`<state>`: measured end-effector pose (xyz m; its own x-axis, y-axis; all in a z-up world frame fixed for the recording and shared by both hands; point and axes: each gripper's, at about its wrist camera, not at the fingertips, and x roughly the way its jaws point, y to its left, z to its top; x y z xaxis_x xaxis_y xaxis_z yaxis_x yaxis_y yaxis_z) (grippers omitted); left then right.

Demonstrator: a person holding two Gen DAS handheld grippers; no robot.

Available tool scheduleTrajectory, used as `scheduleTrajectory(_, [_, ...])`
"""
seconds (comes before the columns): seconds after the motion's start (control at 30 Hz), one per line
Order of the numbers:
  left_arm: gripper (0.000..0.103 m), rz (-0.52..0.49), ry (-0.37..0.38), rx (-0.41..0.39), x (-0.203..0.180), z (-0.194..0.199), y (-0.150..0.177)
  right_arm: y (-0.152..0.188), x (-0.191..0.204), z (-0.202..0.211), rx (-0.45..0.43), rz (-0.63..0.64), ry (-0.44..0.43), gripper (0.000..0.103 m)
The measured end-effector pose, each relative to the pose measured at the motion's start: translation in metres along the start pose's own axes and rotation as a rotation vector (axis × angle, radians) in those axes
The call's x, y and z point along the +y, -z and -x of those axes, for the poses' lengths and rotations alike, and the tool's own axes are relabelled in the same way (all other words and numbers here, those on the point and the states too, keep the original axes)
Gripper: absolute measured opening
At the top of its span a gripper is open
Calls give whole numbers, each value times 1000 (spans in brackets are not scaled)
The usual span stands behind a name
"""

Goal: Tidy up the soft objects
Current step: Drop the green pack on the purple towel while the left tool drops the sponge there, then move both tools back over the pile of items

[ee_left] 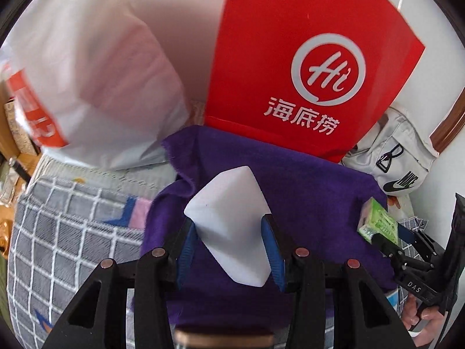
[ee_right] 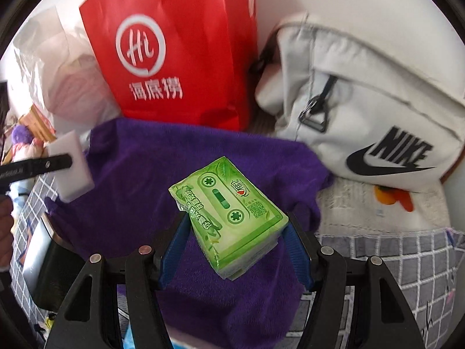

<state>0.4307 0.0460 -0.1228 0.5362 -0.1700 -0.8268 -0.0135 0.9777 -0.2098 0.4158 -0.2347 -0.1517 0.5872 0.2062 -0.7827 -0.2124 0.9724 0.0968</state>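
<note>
Left gripper (ee_left: 229, 232) clamps white sponge (ee_left: 232, 226); right gripper (ee_right: 232, 232) clamps green tissue pack (ee_right: 229, 215), long axis diagonal across jaws. Both held above purple towel (ee_right: 162, 163). Red bag (ee_right: 174, 43) stands straight ahead beyond towel, likely drop spot; white bag (ee_right: 363, 93) nearer right gripper.

Fuzzy purple cloth (ee_right: 162, 168), glossy tissue wrapper (ee_right: 229, 212)

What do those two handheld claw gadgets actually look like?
The left gripper and right gripper look alike: black angular plastic frames with triangular cut-outs, copper-coloured round rivets and ribbed blue finger pads. One body is stamped DAS in white. A bare hand holds it.
</note>
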Motion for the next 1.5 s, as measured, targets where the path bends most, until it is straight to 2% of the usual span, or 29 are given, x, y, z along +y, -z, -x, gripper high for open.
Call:
scheduleTrajectory(0.33, [45,7,15,42,-2,-39,-20,3,-10,-24,66,18,-23,64])
scheduleTrajectory(0.53, [46,26,39,47,2,-47,-21,6,-8,-29,64,26,-28,65])
scheduleTrajectory(0.63, [54,22,46,64,2,-48,-22,7,-6,-30,67,31,-25,70])
scheduleTrajectory(0.7, [68,12,44,67,0,-47,-22,7,-5,-28,57,33,-28,74])
scheduleTrajectory(0.77, [72,-7,29,58,-3,-45,-22,5,-5,-25,35,35,-26,81])
scheduleTrajectory(0.97, [74,-10,-8,37,-1,-21,-17,4,1,-3,-21,31,-18,86])
scheduleTrajectory(1.17, [74,12,-45,-4,6,16,-4,7,8,19,-27,-18,84,86])
scheduleTrajectory(1.3, [74,-3,-73,-48,9,45,14,19,14,39,-25,-31,47,86])
scheduleTrajectory(1.43, [74,-4,-63,-65,9,70,38,36,28,67,-85,-24,71,86])
scheduleTrajectory(1.5, [74,2,-34,-67,11,84,52,46,32,82,-91,-32,64,86])
